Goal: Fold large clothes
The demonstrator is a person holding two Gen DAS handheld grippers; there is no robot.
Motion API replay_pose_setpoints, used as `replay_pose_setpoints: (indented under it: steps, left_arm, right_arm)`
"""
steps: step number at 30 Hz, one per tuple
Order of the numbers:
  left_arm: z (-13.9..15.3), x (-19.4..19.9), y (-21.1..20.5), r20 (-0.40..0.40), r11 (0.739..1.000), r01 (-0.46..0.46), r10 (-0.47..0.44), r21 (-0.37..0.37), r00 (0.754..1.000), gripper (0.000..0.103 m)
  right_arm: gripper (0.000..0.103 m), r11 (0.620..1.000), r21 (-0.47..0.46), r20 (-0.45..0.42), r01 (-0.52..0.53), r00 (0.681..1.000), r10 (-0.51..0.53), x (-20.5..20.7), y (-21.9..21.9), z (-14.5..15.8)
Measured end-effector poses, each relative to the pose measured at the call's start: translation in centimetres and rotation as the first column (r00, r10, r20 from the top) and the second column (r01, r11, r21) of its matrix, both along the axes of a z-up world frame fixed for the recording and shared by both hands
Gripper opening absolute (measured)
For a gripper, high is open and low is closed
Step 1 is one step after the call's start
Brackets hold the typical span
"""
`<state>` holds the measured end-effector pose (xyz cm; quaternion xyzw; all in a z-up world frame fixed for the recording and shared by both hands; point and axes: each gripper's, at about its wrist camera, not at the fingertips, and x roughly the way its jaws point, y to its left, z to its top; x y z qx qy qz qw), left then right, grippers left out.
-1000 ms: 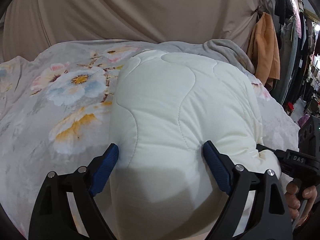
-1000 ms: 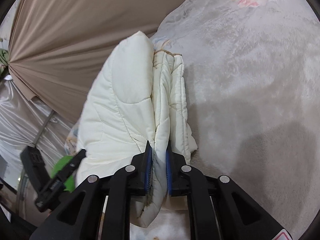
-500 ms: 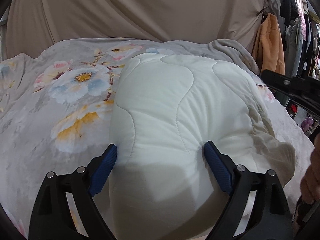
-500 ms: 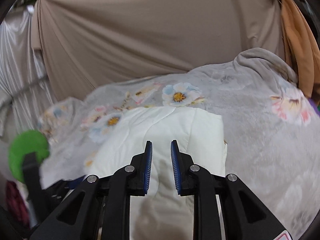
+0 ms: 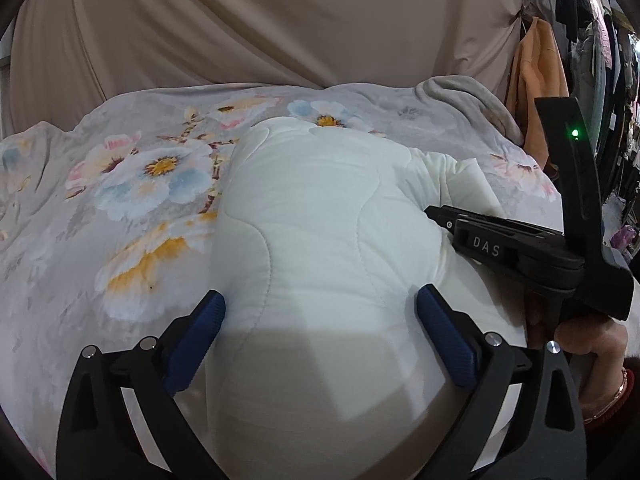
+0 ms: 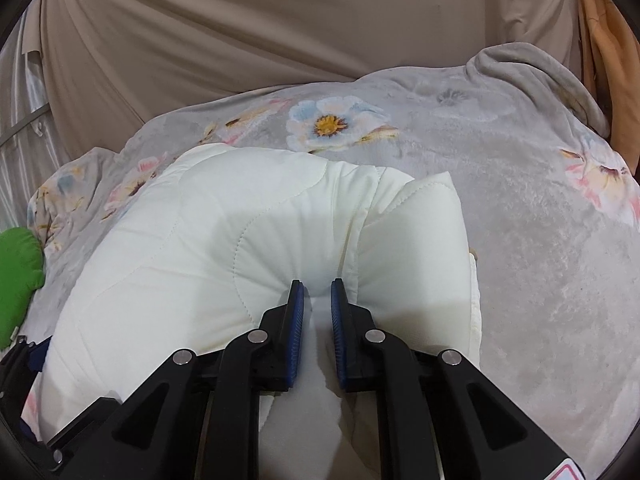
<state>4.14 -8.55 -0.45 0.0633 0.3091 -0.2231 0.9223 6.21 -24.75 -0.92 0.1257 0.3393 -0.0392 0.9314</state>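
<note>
Since a second ago the right gripper (image 6: pixel 317 285) has swung off the garment's side edge, rolled level, and now sits over the top of the folded cream quilted garment (image 6: pixel 256 224). Its jaws are closing, the blue pads pinching a ridge of padding that puckers between them. From the left wrist view the same tool appears side-on at the right, its black body (image 5: pixel 508 240) lying across the garment's far flap, with the person's hand (image 5: pixel 588 340) wrapped around the handle and a bracelet at the wrist; none of that shows from the right wrist.

That view also shows the left gripper (image 5: pixel 320 304), jaws opening and spread wide, blue pads flanking the near bulge of the garment on both sides. The garment lies on a grey floral blanket (image 5: pixel 120 208). Only the right wrist view shows a green object (image 6: pixel 18 268) at the blanket's left edge; an orange cloth (image 5: pixel 536 80) hangs at the right.
</note>
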Motion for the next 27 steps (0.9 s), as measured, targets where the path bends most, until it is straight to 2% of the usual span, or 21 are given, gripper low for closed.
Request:
replay_pose_setpoints:
  steps: [8,10,11,12,14,16,19,22,25,27]
  left_arm:
    - [-0.3,0.2,-0.2,0.000,0.999,-0.022,0.022,0.031,1.000,0.096]
    - [-0.2,0.3,0.2,-0.015,0.999,-0.029,0.029,0.028,0.999,0.096]
    - [-0.2,0.2,0.4,-0.026,0.999,-0.033,0.034,0.022,0.999,0.096]
    - [0.0,0.2,0.9,-0.045,0.999,-0.034,0.034,0.007,0.998,0.096]
    - [0.5,-0.2,1.8,-0.074,0.999,-0.031,0.029,-0.024,0.997,0.095]
    - [1.3,-1.4,2.6,-0.066,0.999,-0.016,0.013,-0.043,0.998,0.094]
    - [2.2,-3.5,3.3,-0.015,1.000,0.016,-0.016,-0.020,1.000,0.095]
    - [1.4,-4.6,3.4,-0.031,0.999,0.049,-0.049,0.009,0.998,0.095]
    - [0.5,-5.4,4.1,-0.069,0.997,0.076,-0.076,-0.008,0.995,0.095]
    - [0.4,-6.2,4.8,-0.070,0.996,0.094,-0.095,-0.009,0.993,0.095]
  right_arm:
    - [0.011,1.000,0.016,0.024,0.017,1.000,-0.017,-0.7,0.0,0.7]
    - [0.015,0.998,0.043,0.033,0.039,0.999,-0.041,-2.6,0.3,2.2]
    - [0.020,0.997,0.077,0.050,0.018,0.999,-0.022,-4.1,0.6,3.1]
    - [0.020,0.996,0.095,0.060,-0.001,0.998,-0.005,-5.3,1.1,3.8]
    - [0.020,0.997,0.079,0.060,-0.025,0.998,0.020,-8.1,2.3,4.9]
    - [0.020,0.999,0.036,0.044,-0.035,0.998,0.034,-10.8,3.0,5.1]
    - [0.020,0.998,0.029,0.015,-0.060,0.998,0.060,-14.2,3.4,4.2]
    - [0.016,0.999,0.023,-0.039,-0.026,0.999,0.027,-15.6,3.0,1.7]
    - [0.014,0.993,0.115,-0.033,0.005,0.999,-0.001,-16.6,1.8,0.3]
    - [0.022,0.983,0.186,0.026,0.012,1.000,-0.017,-18.0,1.0,1.0]
